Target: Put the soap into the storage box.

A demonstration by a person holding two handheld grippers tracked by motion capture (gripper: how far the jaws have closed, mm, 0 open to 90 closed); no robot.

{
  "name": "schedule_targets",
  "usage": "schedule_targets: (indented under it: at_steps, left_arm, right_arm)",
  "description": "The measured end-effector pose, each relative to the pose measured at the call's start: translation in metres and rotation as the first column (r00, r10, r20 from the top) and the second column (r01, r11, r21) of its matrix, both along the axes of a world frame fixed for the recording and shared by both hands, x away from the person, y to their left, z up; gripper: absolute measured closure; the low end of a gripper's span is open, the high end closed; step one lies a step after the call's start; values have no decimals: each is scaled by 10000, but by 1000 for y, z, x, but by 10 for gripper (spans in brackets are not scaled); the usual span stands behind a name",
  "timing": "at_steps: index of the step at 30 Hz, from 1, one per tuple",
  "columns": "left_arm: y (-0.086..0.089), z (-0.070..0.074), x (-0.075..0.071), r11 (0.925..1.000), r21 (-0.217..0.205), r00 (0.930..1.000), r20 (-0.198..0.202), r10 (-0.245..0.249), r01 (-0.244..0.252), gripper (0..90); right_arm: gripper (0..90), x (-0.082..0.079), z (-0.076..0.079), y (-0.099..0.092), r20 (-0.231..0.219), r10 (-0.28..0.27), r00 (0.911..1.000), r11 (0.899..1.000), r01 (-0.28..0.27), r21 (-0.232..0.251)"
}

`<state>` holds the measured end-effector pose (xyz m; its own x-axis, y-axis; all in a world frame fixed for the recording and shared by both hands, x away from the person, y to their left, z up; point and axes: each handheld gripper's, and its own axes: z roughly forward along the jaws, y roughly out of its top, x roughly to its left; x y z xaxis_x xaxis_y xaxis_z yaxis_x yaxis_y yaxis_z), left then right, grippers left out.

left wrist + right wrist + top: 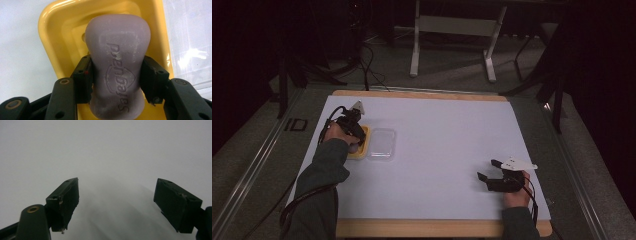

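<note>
- Left hand-held gripper (117, 75): jaws clamp the waist of a purple soap (117, 67), one pad on each side; the soap sits over the yellow dish (53, 32) beneath it.
- Right hand-held gripper (116, 202): jaws spread wide, holding nothing, bare tabletop (105, 150) ahead.

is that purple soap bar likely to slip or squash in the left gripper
The soap bar looks solid, so it probably keeps its shape. Its surface looks dry and powdery, likely not slippery. The left gripper clamps its narrower waist above the yellow dish, which should hold it.
</note>
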<state>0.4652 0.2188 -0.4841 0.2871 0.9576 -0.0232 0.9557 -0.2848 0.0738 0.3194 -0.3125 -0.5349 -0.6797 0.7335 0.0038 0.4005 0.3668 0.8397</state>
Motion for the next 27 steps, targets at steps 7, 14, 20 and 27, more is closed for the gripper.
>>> schedule_targets:
  at_steps: [7, 14, 20, 27]
  left_arm:
    - [4, 0, -2, 9996, -223, 9998, 44, -188, 189, 450]
    - [5, 8, -4, 9979, -405, 9982, 338, -498, 512, 390]
    - [6, 17, -6, 9981, -316, 9963, 696, -502, 525, 358]
    - [7, 29, -11, 9952, -548, 9891, 1275, -741, 816, 319]
  right_arm:
    - [199, 0, 0, 0, -13, 2, 10000, 10000, -2, -11]
    - [199, 0, 0, 0, -15, 4, 10000, 10000, -4, -26]
    - [199, 0, 0, 0, -18, -3, 10000, 10000, 3, -37]
    - [199, 0, 0, 0, -16, -6, 10000, 10000, 6, -41]
